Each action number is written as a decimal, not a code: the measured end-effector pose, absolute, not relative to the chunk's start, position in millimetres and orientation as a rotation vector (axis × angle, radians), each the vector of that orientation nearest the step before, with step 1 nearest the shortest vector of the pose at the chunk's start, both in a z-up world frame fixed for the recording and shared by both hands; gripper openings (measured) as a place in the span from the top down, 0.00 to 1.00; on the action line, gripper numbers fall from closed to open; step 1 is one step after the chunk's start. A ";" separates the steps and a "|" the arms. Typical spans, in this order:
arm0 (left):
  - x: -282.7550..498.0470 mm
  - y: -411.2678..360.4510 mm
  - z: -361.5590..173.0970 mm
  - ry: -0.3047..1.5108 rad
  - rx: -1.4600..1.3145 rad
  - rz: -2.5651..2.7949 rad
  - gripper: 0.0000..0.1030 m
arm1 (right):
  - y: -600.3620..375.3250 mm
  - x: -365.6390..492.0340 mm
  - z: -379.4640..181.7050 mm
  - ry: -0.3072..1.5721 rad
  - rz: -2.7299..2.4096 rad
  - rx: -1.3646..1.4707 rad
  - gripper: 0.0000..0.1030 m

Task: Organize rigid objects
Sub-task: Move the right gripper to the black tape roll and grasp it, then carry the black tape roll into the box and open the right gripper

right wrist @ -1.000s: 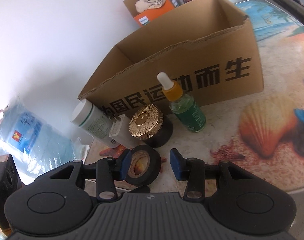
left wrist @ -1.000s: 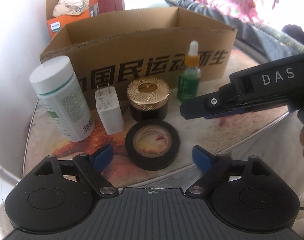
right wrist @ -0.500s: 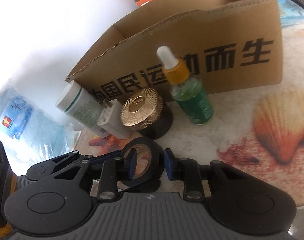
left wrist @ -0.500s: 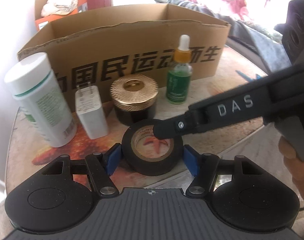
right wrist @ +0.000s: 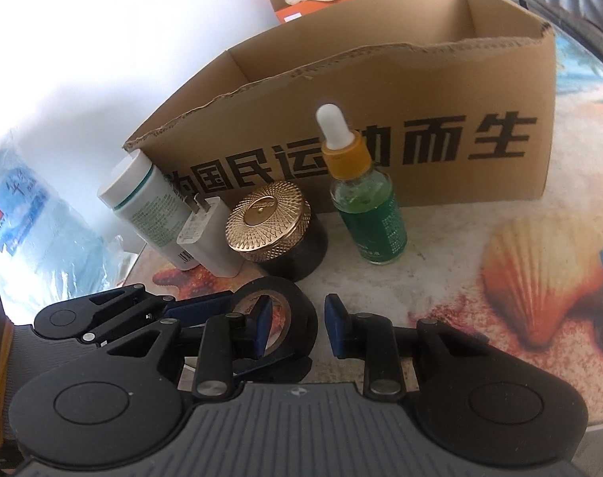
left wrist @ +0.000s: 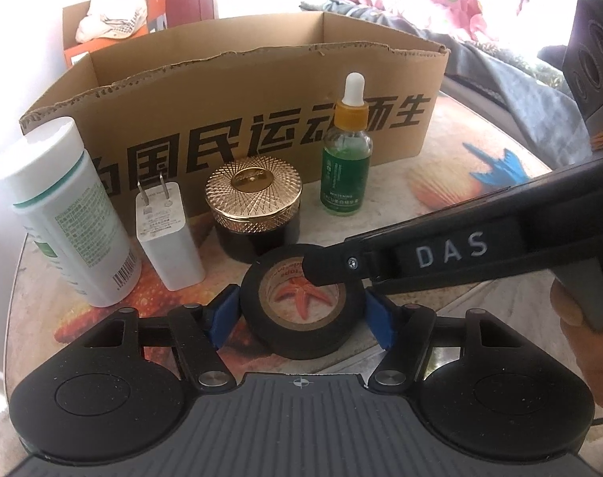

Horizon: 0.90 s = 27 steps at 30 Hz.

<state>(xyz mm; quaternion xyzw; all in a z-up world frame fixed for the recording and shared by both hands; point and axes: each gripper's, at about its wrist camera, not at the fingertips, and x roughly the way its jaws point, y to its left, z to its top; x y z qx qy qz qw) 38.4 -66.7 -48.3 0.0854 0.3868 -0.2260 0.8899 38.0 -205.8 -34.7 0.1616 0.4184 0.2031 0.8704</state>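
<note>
A black tape roll (left wrist: 301, 344) lies flat on the table's near edge. My left gripper (left wrist: 301, 316) is shut on it, one blue pad against each outer side. My right gripper (left wrist: 326, 269) reaches in from the right over the roll. In the right wrist view, the right gripper (right wrist: 297, 328) straddles the wall of the roll (right wrist: 303, 304), with one pad inside the hole and one outside. Its jaws are closing and a thin gap still shows at the pads. Behind stand a white bottle (left wrist: 63, 214), a white charger plug (left wrist: 166, 234), a gold-lidded jar (left wrist: 256, 202) and a green dropper bottle (left wrist: 347, 167).
An open cardboard box (left wrist: 261, 91) with black lettering stands behind the row of objects. An orange box (left wrist: 103, 45) with cloth in it sits beyond that. The table edge runs just under the roll. A person's hand (left wrist: 575, 318) holds the right gripper.
My left jaws have closed onto the tape roll. The right gripper has come down and to the left over the roll, put one finger into its hole and narrowed its jaws.
</note>
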 end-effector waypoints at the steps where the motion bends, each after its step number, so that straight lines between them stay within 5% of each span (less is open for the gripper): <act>1: 37.2 -67.0 -48.1 0.802 0.177 -0.467 0.36 | -204.7 37.4 -34.9 0.874 0.424 0.327 0.81; 15: 16.7 -57.7 49.2 0.565 0.227 -0.481 0.36 | -195.1 11.1 59.5 0.660 0.434 0.190 0.81; 22: 92.3 -53.2 113.4 0.572 0.215 -0.482 0.36 | -199.2 76.3 128.4 0.596 0.491 0.119 0.80; 27: 187.3 -63.2 107.1 0.768 0.224 -0.479 0.36 | -197.6 171.0 132.1 0.747 0.514 0.139 0.80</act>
